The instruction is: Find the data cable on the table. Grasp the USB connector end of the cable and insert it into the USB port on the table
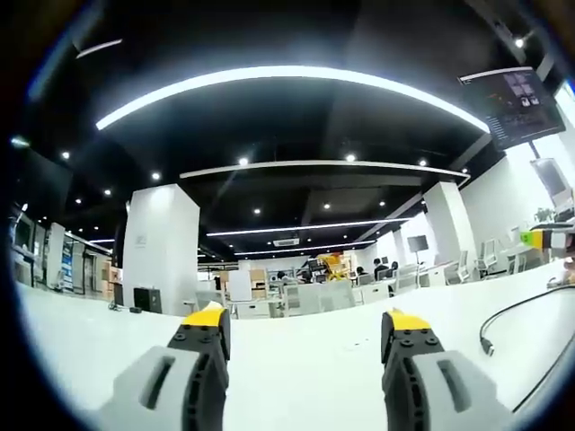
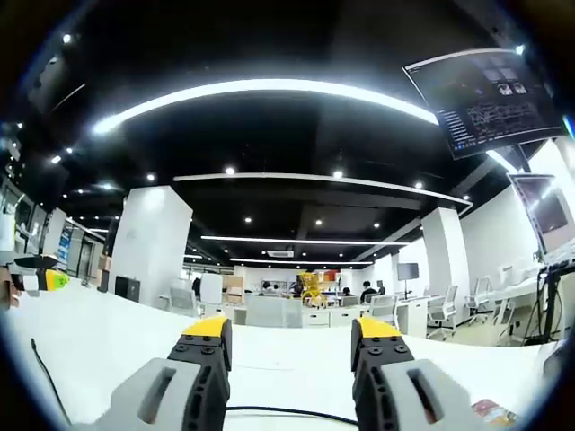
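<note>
Both views look low across a white table (image 1: 296,359) into an office. My left gripper (image 1: 307,320) is open, its yellow-tipped jaws wide apart with nothing between them. To its right lies a black data cable (image 1: 517,310); it curves in from the right edge and ends in a small dark plug (image 1: 486,345) on the tabletop, well clear of the jaws. My right gripper (image 2: 292,329) is also open and holds nothing. A thin black cable (image 2: 278,411) runs across the table (image 2: 108,346) just in front of its jaws, low in the view.
A white piece with a yellow-green tip (image 1: 544,239) shows at the right edge of the left gripper view, and a similar one (image 2: 43,278) at the left edge of the right gripper view. Another cable strand (image 2: 43,377) lies at left. Desks, chairs and pillars stand behind.
</note>
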`<action>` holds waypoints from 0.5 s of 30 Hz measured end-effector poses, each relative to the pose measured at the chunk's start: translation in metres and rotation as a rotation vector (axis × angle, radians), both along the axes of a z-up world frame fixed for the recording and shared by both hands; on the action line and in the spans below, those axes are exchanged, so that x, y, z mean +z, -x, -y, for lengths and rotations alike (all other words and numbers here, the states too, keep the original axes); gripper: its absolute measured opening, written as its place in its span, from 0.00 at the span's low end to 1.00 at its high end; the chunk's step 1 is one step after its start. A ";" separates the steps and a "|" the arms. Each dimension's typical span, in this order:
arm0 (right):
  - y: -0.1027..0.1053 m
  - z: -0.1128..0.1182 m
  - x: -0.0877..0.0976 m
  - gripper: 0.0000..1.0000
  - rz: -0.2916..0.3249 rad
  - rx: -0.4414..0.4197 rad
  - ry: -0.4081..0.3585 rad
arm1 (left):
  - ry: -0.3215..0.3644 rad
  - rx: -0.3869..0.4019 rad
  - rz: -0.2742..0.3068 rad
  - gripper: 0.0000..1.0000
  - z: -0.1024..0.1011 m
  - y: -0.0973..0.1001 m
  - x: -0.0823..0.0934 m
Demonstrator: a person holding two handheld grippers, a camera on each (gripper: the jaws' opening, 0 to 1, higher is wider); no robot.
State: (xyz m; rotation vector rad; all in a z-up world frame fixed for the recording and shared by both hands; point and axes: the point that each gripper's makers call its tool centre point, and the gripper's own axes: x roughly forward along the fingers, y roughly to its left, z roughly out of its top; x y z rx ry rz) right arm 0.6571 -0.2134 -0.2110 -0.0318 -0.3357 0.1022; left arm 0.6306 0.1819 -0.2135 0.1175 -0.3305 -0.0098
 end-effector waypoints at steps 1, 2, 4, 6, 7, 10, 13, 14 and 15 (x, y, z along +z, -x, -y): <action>0.000 0.000 0.000 0.54 0.000 0.000 0.001 | -0.002 0.000 -0.002 0.68 0.000 0.000 0.000; 0.000 0.000 0.000 0.54 0.000 0.000 0.002 | -0.003 0.001 -0.004 0.68 0.000 0.000 -0.001; 0.000 0.000 0.000 0.54 0.000 -0.001 0.004 | -0.007 0.002 -0.009 0.68 0.000 -0.001 -0.002; 0.000 0.000 0.000 0.54 0.000 -0.001 0.003 | -0.005 0.002 -0.007 0.68 0.000 -0.001 -0.001; 0.000 0.000 0.000 0.54 -0.001 -0.001 0.001 | -0.004 0.003 -0.006 0.68 0.000 0.000 -0.001; 0.000 0.001 0.000 0.54 0.000 -0.002 0.001 | -0.003 0.006 -0.005 0.68 -0.001 0.000 -0.001; 0.000 0.000 0.000 0.54 0.000 -0.002 0.002 | -0.003 0.004 -0.006 0.68 0.000 0.000 -0.001; 0.000 0.001 0.000 0.54 0.000 -0.002 0.002 | -0.003 0.003 -0.006 0.68 0.000 0.000 -0.001; 0.000 0.001 0.000 0.54 -0.001 -0.003 0.002 | -0.004 0.003 -0.007 0.68 0.000 0.000 -0.002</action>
